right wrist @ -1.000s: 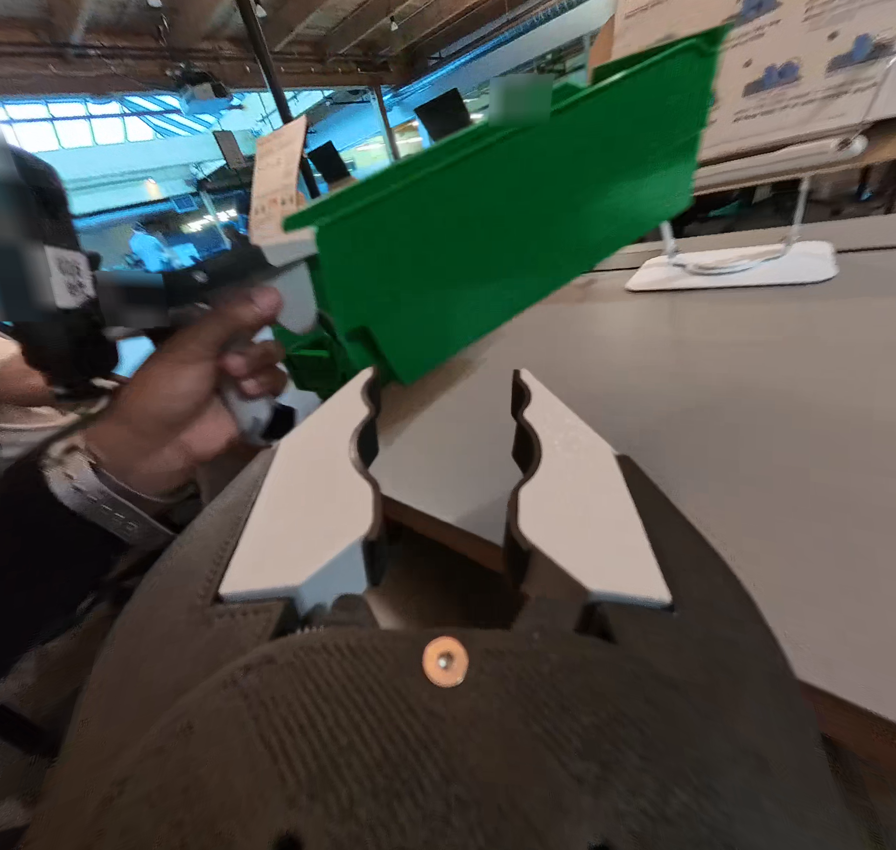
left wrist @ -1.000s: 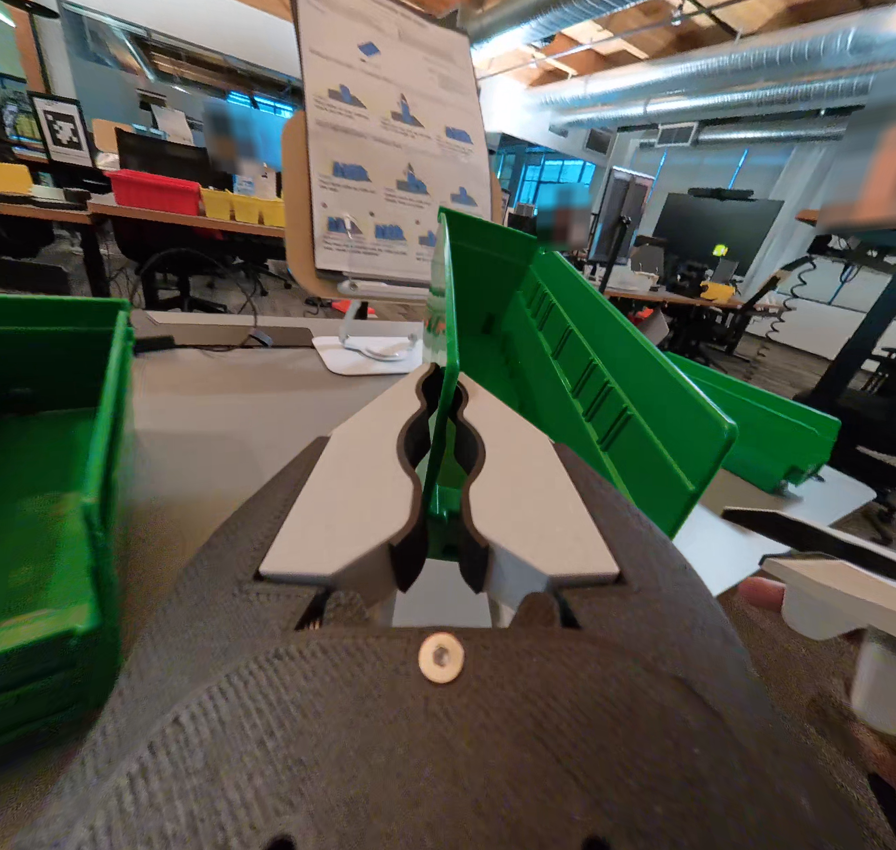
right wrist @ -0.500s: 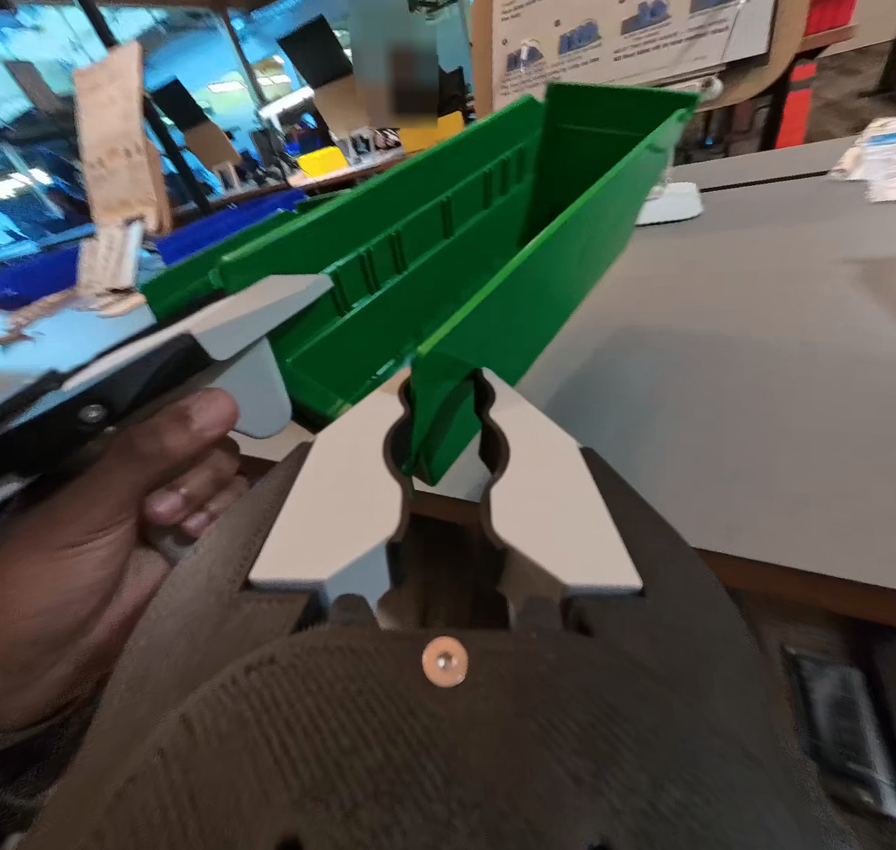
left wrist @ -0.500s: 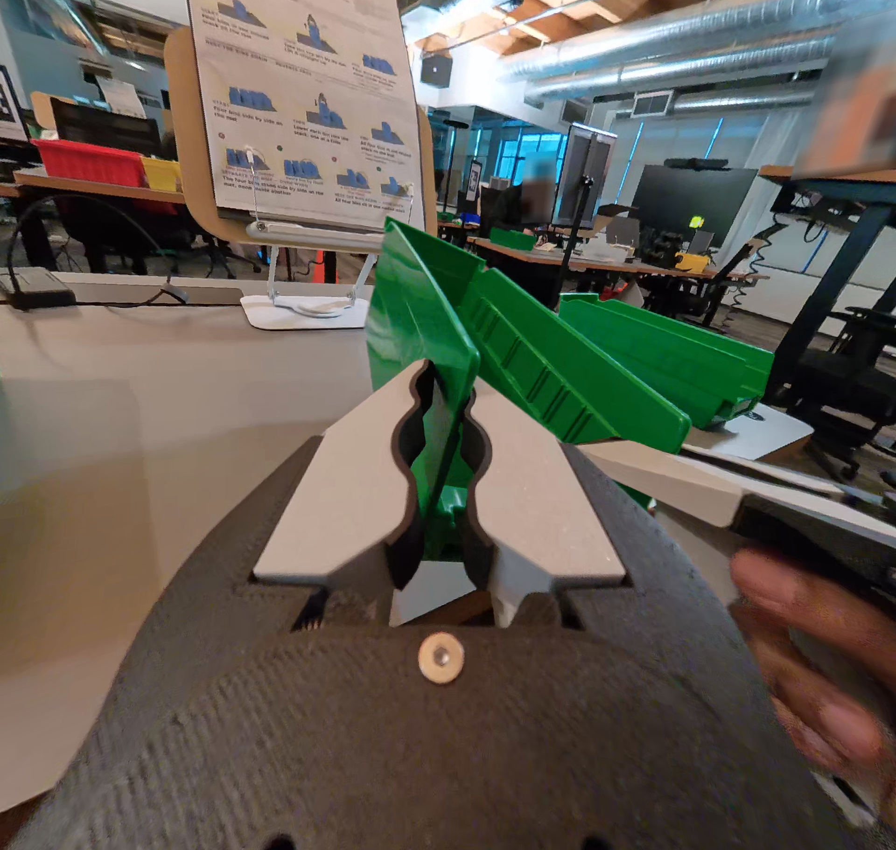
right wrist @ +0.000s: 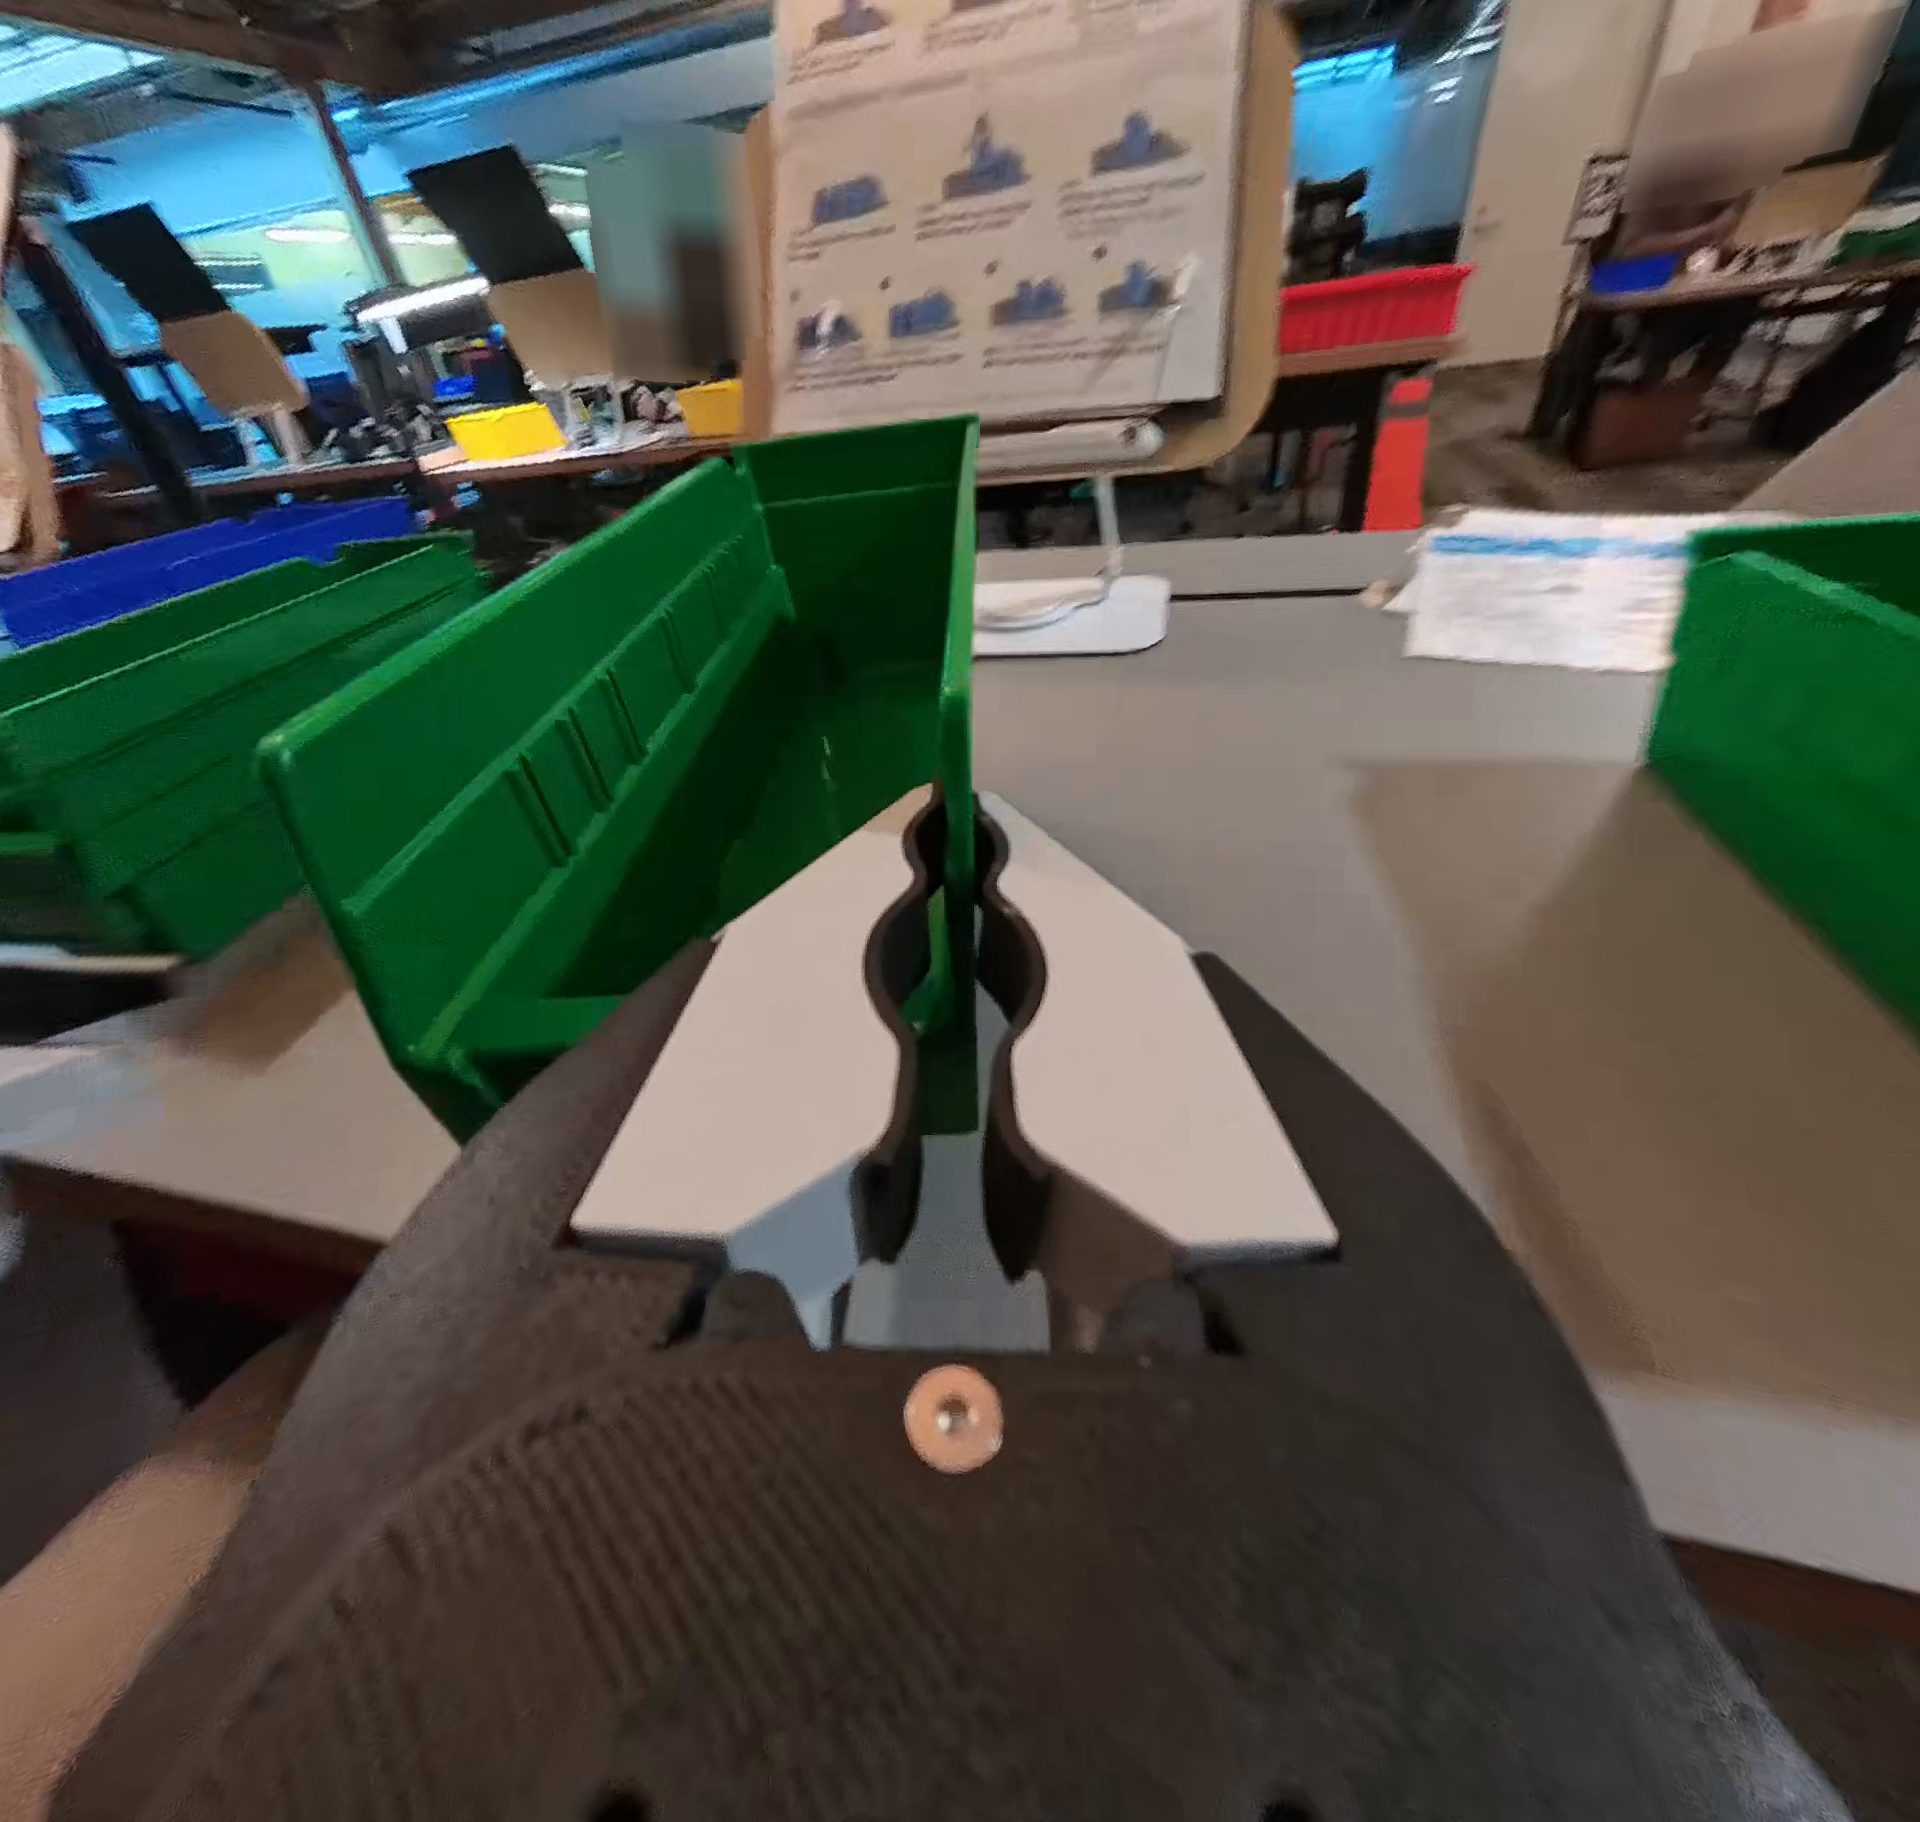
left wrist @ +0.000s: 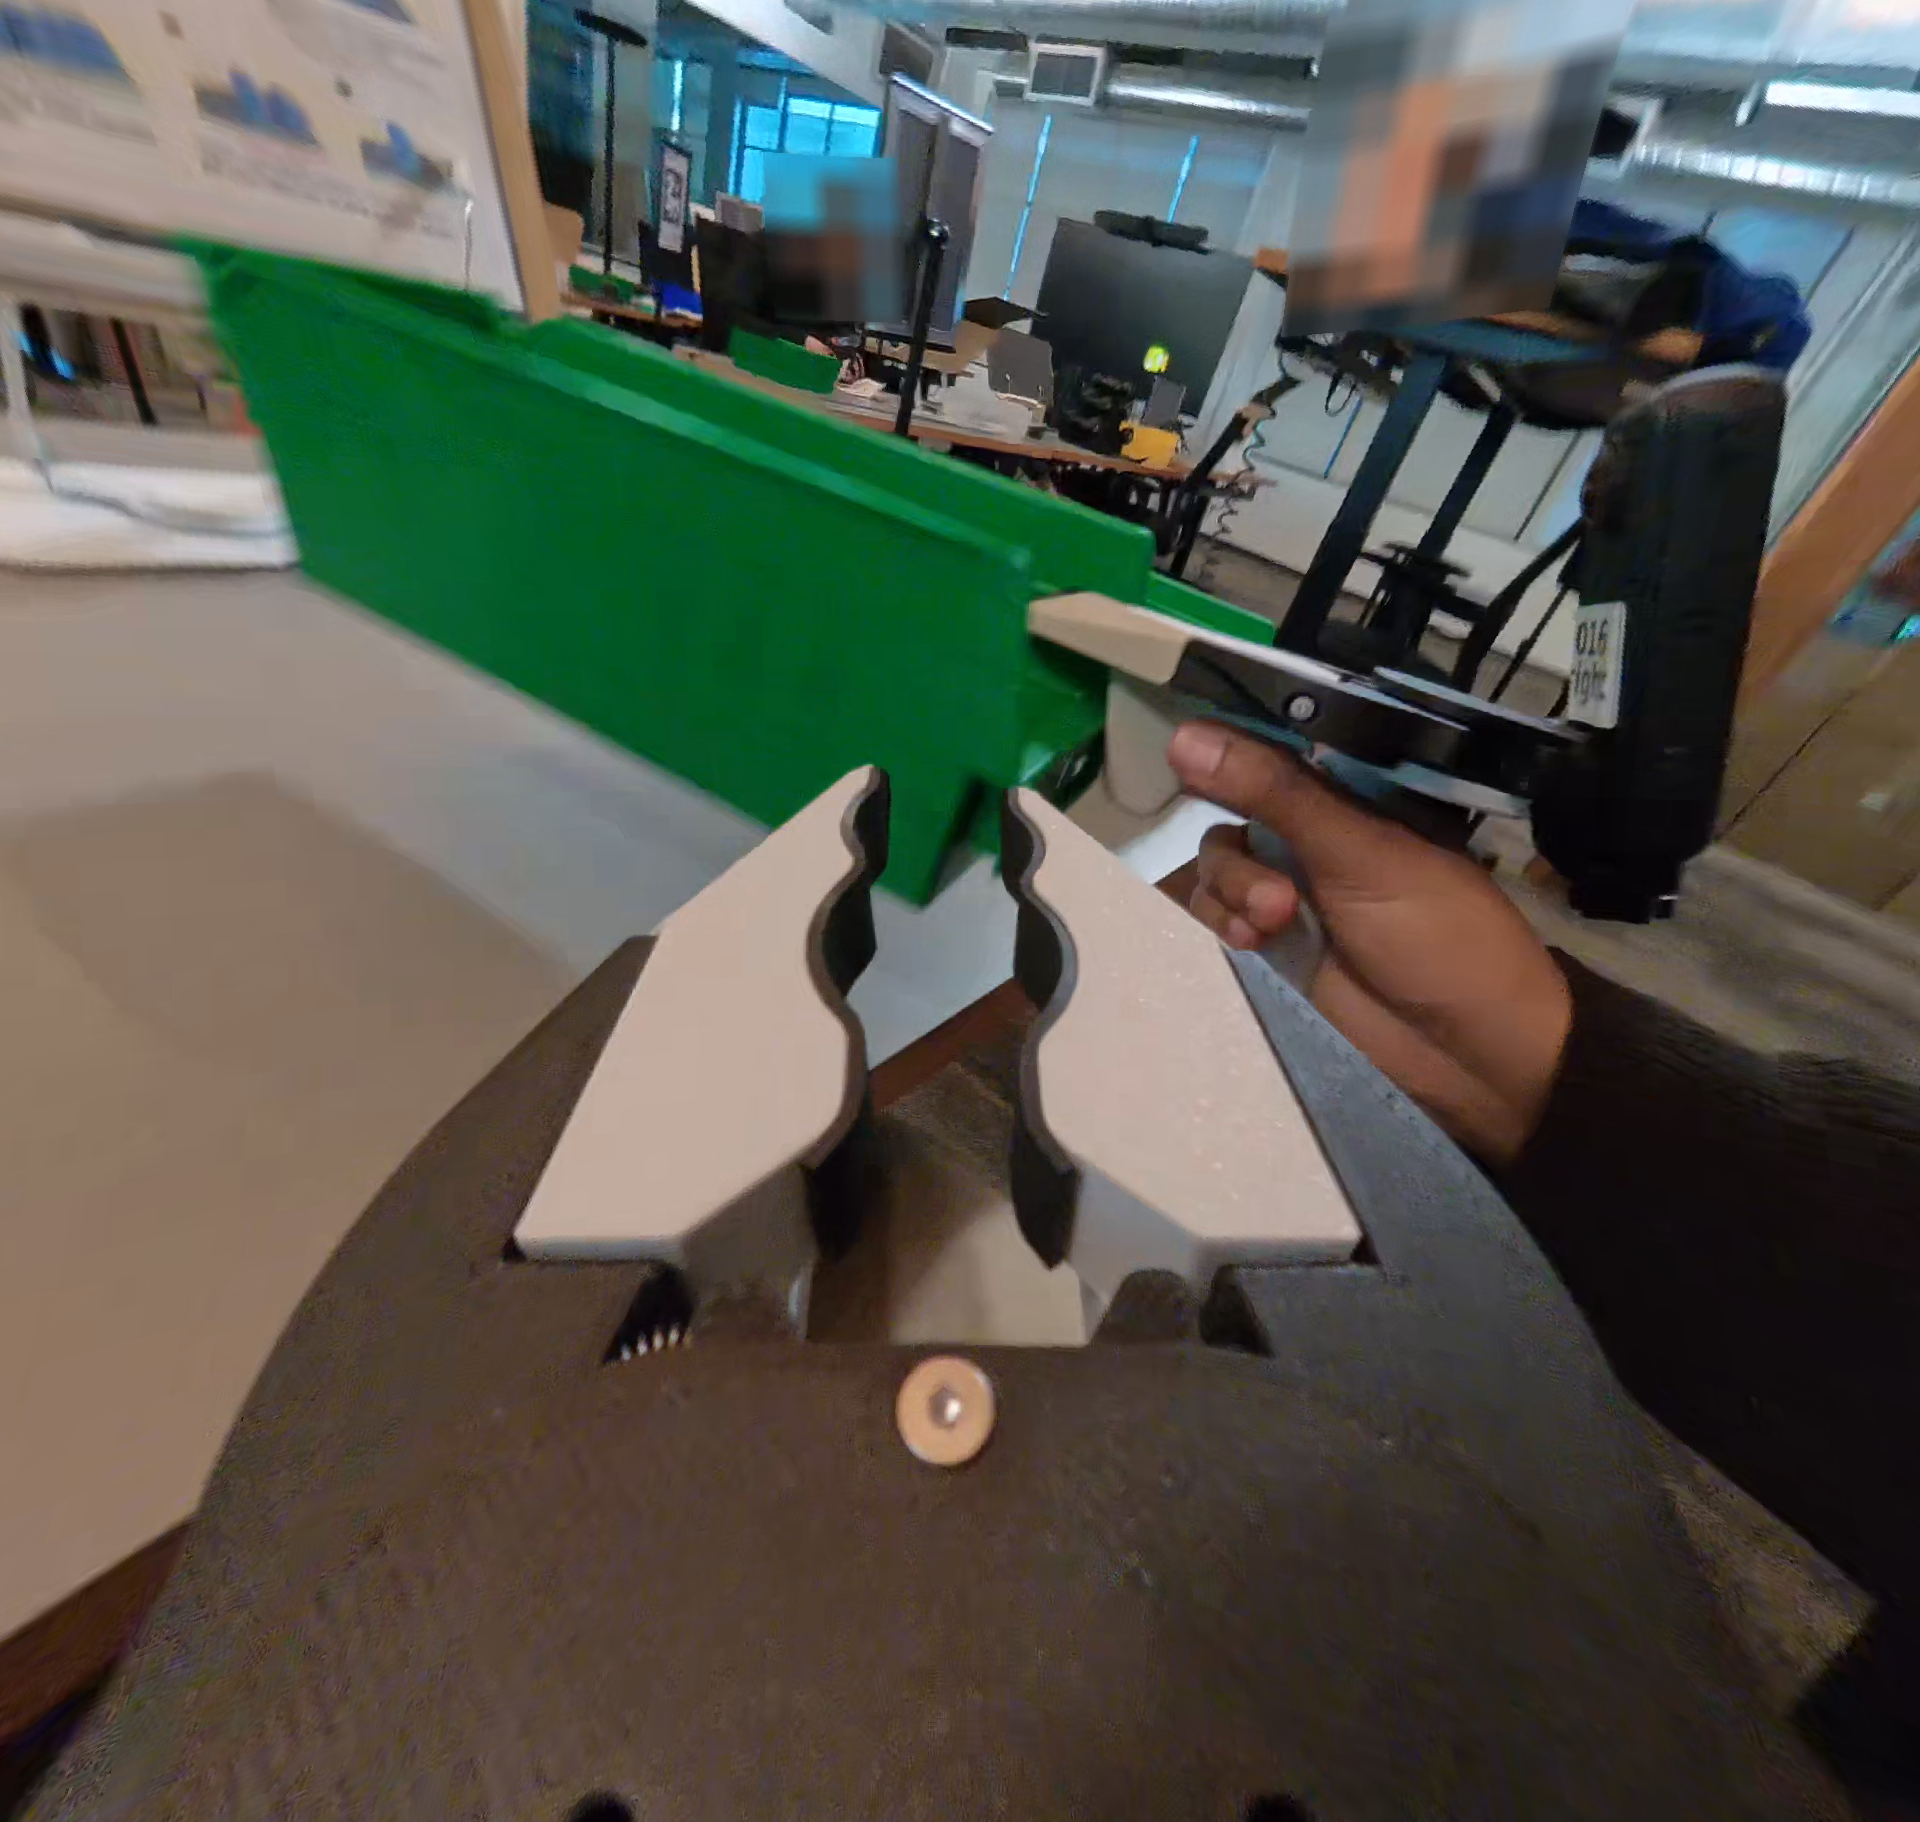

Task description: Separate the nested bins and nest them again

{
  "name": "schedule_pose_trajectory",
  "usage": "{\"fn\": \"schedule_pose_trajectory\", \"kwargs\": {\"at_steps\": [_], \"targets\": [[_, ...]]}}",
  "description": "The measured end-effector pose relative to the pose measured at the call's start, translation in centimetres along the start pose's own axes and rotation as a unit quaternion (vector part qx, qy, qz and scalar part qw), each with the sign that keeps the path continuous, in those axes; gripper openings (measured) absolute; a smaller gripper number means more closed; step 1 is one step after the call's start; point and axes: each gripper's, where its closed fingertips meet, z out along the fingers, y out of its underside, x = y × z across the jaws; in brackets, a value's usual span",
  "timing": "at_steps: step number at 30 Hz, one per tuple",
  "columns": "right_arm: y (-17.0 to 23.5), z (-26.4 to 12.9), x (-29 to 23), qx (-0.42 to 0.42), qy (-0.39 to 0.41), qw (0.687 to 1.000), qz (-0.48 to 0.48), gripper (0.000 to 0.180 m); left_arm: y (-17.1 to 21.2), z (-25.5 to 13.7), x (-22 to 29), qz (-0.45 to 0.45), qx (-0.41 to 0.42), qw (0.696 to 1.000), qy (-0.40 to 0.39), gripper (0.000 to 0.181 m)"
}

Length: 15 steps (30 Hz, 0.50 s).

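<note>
Right tool clamped on green bin side wall above worktop; left tool parted, empty; white label on right tool body, printed.

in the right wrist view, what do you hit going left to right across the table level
stack of green bins → held green bin → right gripper clamped on that bin's side wall → white stand base → paper sheet → another green bin at the right edge

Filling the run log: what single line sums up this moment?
left gripper: open, empty | right gripper: shut on green bin wall | bin: lifted
</note>
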Motion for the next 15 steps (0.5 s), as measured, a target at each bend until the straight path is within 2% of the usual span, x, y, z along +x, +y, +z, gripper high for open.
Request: {"fn": "schedule_pose_trajectory", "kwargs": {"at_steps": [5,8,15], "targets": [[-1.3,-0.4,9.5,0.013,0.029,0.999,-0.03,0.0,1.2,-0.7,-3.0,-0.027,-0.024,0.999,-0.03,0.021],[-1.0,-0.7,13.8,0.012,0.042,0.999,-0.004,0.001,1.2,-1.2,-4.1,-0.035,-0.022,0.998,-0.04,0.017],[1.0,0.4,17.0,-0.014,0.076,0.997,0.001,0.001,1.6,-2.0,-5.1,-0.05,-0.026,0.997,-0.051,0.011]]}}
